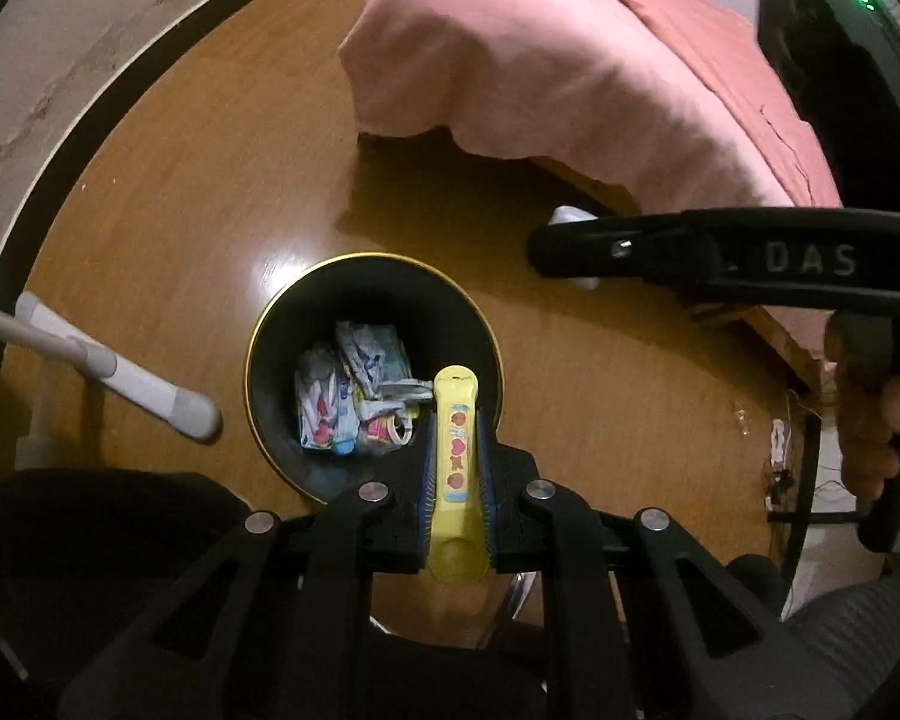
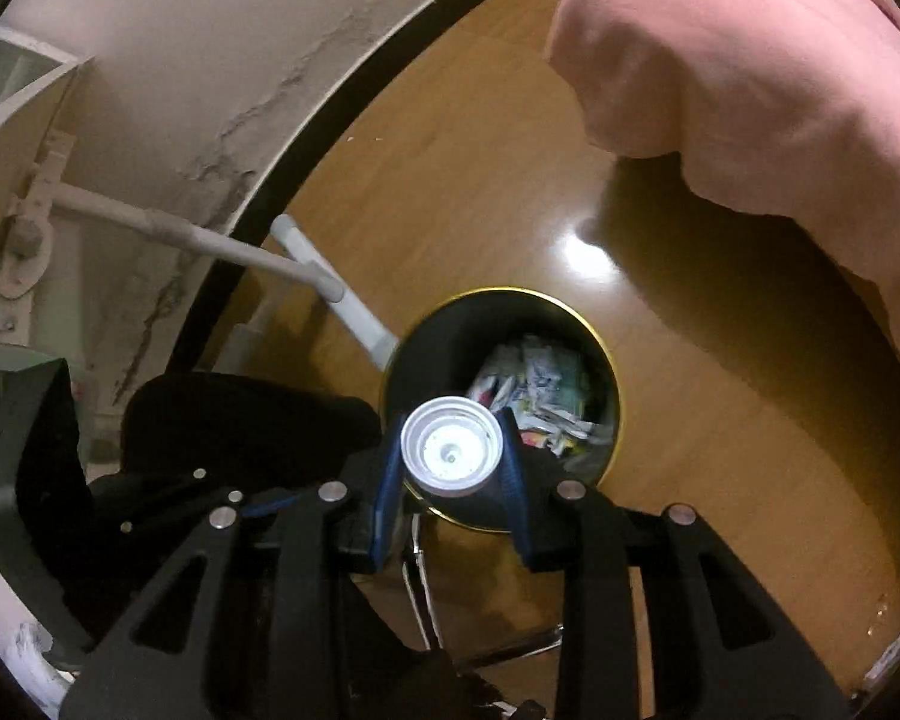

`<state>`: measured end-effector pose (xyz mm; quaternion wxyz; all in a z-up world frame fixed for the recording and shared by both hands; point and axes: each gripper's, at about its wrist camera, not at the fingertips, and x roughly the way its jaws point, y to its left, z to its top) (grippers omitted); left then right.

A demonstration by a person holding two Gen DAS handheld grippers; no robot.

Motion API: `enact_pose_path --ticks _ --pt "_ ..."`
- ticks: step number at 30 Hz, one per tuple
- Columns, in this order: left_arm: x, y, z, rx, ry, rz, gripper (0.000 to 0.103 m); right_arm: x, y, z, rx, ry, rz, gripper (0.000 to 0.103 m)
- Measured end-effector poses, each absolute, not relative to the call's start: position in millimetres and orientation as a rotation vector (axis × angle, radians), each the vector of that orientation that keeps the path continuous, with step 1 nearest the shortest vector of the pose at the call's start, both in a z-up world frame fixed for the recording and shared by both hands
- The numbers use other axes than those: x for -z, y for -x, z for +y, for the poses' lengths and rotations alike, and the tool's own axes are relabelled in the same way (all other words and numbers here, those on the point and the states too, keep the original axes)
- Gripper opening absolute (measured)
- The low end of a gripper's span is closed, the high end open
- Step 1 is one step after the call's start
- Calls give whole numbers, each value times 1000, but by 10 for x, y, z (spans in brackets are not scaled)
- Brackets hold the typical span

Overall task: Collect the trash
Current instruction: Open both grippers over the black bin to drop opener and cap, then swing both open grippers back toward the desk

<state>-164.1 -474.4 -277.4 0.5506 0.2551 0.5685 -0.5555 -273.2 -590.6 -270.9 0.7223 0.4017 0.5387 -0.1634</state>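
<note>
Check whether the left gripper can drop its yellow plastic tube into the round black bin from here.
Probably yes. The left gripper, shut on the yellow plastic tube, hangs over the near rim of the round black bin; the opening below holds only crumpled wrappers.

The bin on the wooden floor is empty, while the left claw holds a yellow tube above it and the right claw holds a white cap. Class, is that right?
Not quite. The bin is not empty: crumpled wrappers lie in its bottom, as the left wrist view shows. The rest stands: the left claw holds the yellow tube above it, and the right claw holds the white cap.
</note>
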Motion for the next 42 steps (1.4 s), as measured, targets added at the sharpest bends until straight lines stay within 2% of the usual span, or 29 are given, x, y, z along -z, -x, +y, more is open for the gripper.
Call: enact_pose_path --ticks 3,4,5,6,7,8,13,14,16,19,23,28,36,42 --pt "2718 1680 -4822 1304 -601 1331 13 2738 2749 -5903 358 -907 1194 30" --pt "2691 1702 -4760 1300 -604 1325 14 2753 2746 -5910 357 -932 1190 33" --pt "2649 1769 -4701 1297 -605 1319 32 2765 2756 -5892 359 -950 1189 40" --pt "2601 1863 -4614 1291 -609 1309 69 2739 2749 -5898 371 -953 1189 61" --pt "2573 1868 -4577 1288 -611 1286 84 2694 2806 -5926 385 -938 1184 79" --pt "2497 1907 -4541 1288 -605 1236 89 2626 2833 -5959 408 -907 1177 81" --pt "2124 2057 -4434 1322 -600 1107 89 2212 2963 -6064 603 -791 1068 82" --pt "1959 2103 -4387 1347 -577 1061 89 2062 2977 -6050 715 -679 1053 83" --pt "1599 2172 -4261 1402 -538 949 89 1690 2957 -5908 938 -340 979 97" --pt "927 2101 -3949 1420 -473 730 94 1300 2945 -5664 1091 -47 851 97" --pt "385 1578 -3426 1235 -400 587 95 909 2991 -5459 1076 -22 668 97" --pt "136 533 -2510 828 -293 581 96 605 2707 -5265 923 -118 570 97" --pt "328 -1017 -1051 367 -236 729 96 129 1798 -4590 678 -77 487 97" --pt "451 -1690 -906 311 -188 800 96 -91 1174 -4186 532 -4 490 97"
